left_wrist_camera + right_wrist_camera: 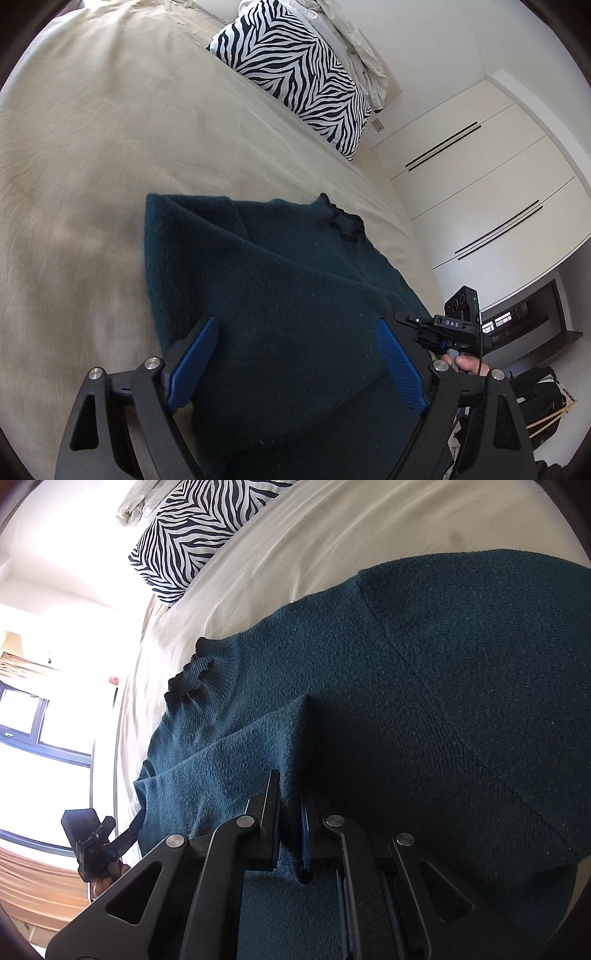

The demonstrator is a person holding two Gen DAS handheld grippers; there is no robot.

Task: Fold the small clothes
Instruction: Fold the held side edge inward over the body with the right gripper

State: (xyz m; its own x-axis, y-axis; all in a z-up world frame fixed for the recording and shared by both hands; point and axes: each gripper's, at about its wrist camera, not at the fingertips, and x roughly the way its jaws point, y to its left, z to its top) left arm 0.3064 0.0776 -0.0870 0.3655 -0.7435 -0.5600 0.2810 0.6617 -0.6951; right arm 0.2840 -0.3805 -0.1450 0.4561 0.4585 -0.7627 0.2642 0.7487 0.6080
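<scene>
Fingers of the right gripper pinch a fold of the teal sweater; the left gripper gapes wide above it. Sweater lies on the beige bed near a zebra pillow and white closets.

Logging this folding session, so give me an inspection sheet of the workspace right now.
Surface: beige bedsheet, wrinkled.
Job's things: teal sweater lying on the bed, partly folded.
Clutter: zebra pillow; crumpled pale bedding behind it.
Grippers: left gripper open over the sweater; right gripper shut on a sweater fold.
Cables: thin black cable at the right gripper.
Surroundings: white wardrobe; bright window.
</scene>
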